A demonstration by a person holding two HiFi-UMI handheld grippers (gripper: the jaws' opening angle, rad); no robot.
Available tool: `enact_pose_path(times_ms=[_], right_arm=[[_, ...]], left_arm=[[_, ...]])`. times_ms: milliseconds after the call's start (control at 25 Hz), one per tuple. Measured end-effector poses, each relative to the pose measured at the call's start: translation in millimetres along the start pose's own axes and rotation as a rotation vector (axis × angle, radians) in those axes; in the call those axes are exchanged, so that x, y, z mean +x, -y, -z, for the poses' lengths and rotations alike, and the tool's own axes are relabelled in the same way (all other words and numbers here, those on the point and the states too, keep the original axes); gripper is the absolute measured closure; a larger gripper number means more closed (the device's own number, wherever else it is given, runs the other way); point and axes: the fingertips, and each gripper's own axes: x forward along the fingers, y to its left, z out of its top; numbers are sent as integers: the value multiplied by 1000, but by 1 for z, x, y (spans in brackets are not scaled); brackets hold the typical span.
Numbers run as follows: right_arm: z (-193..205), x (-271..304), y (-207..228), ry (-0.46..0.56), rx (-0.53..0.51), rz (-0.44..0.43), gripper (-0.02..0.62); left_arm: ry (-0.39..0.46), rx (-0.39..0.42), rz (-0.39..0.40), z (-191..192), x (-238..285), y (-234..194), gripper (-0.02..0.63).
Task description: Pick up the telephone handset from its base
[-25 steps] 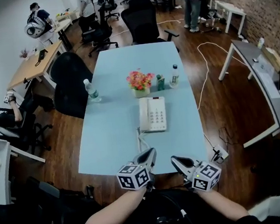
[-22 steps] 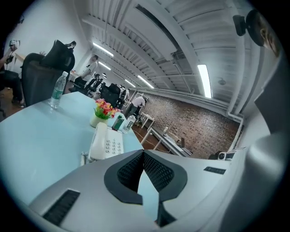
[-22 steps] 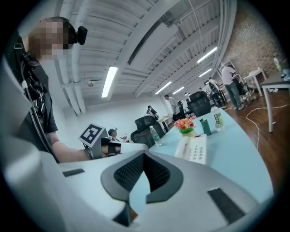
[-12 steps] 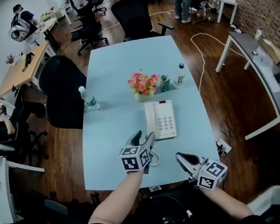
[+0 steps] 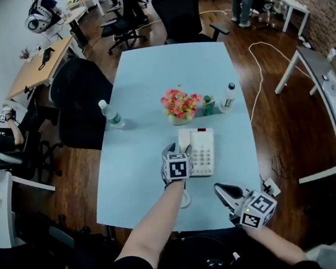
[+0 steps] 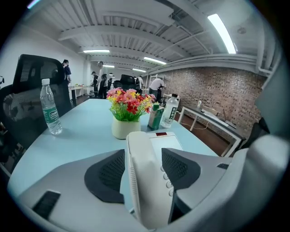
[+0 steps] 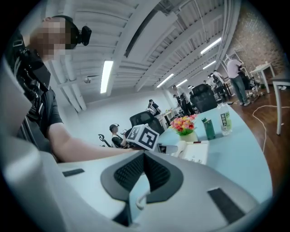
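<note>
The telephone handset (image 6: 144,181) lies on its base (image 5: 205,152), lengthwise between the jaws of the left gripper (image 5: 175,153). Those jaws are opening wide, and their pads stand clear of its sides. The pale blue surface (image 5: 141,163) also carries a pot of flowers (image 5: 180,104) and a water bottle (image 5: 110,113), with office chairs (image 5: 81,101) around it. The left forearm (image 5: 159,221) reaches forward, angled down. The right gripper (image 5: 220,188) hangs by the near edge, its jaws seemingly closed and empty.

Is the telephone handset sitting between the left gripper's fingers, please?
Yes, the left gripper view shows the handset lying between the opening fingers of the left gripper.
</note>
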Motion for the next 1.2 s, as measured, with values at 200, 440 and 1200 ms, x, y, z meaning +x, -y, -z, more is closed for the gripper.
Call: enact_pose_path(times_ms=[200,440,1200], right_arm=[[5,-11,18,17,50,-6,578],[8,-23,40,49,98,27,578],[7,-12,-9,56,6,56,578]], left_arm=[[-65,17,-57,5,31,-3,353],[-104,13,-111,11,48,-9,353],[219,-273,278,-28,-83,-12,371]])
